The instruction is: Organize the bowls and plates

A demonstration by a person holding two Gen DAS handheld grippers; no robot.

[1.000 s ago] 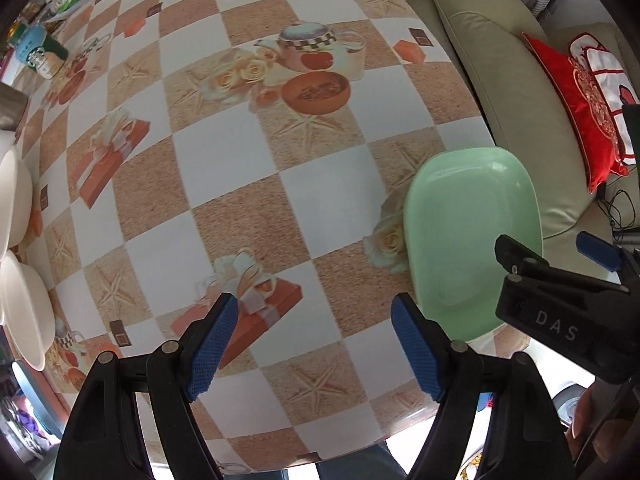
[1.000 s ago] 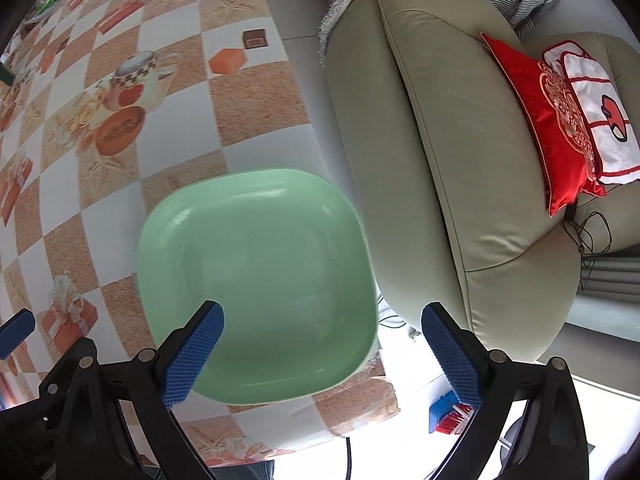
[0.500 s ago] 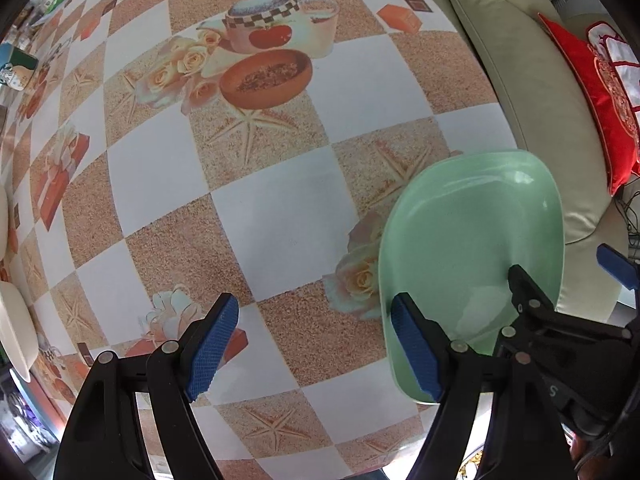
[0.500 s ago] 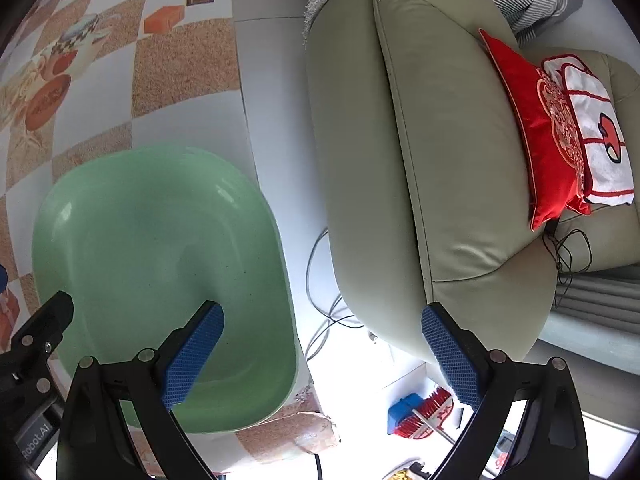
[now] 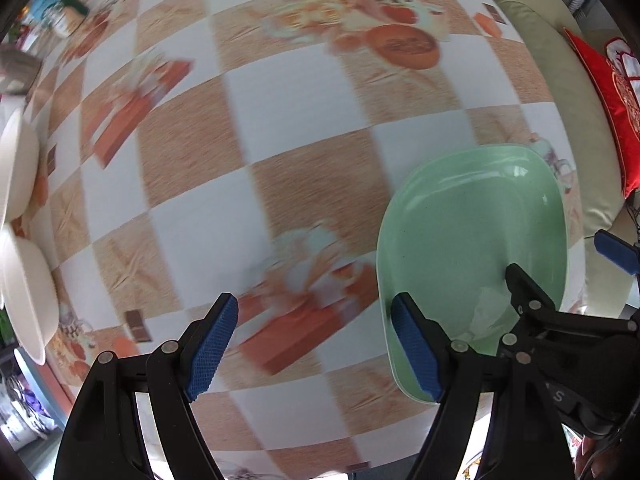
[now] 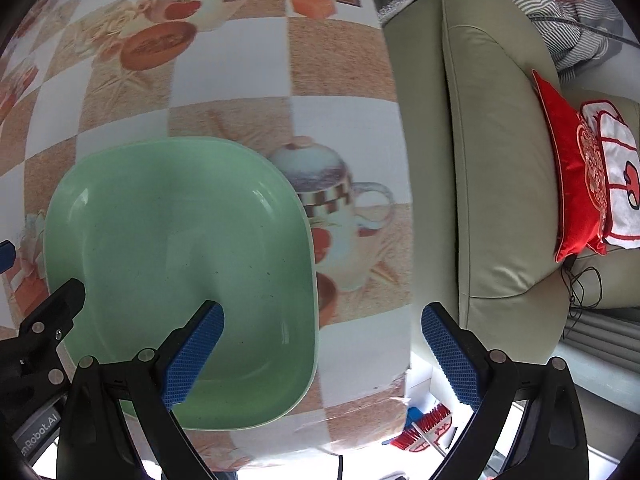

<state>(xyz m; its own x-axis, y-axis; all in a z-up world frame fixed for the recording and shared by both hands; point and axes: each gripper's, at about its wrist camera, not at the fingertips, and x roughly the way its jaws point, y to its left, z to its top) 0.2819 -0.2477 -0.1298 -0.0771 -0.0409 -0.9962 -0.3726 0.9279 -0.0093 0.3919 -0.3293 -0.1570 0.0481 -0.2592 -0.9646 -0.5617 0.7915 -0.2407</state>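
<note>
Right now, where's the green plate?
The green plate lies on the checkered tablecloth near the table's corner on the sofa side. In the right wrist view it sits lower left, beside the printed mug.

Both grippers agape, pointing downward.
</note>
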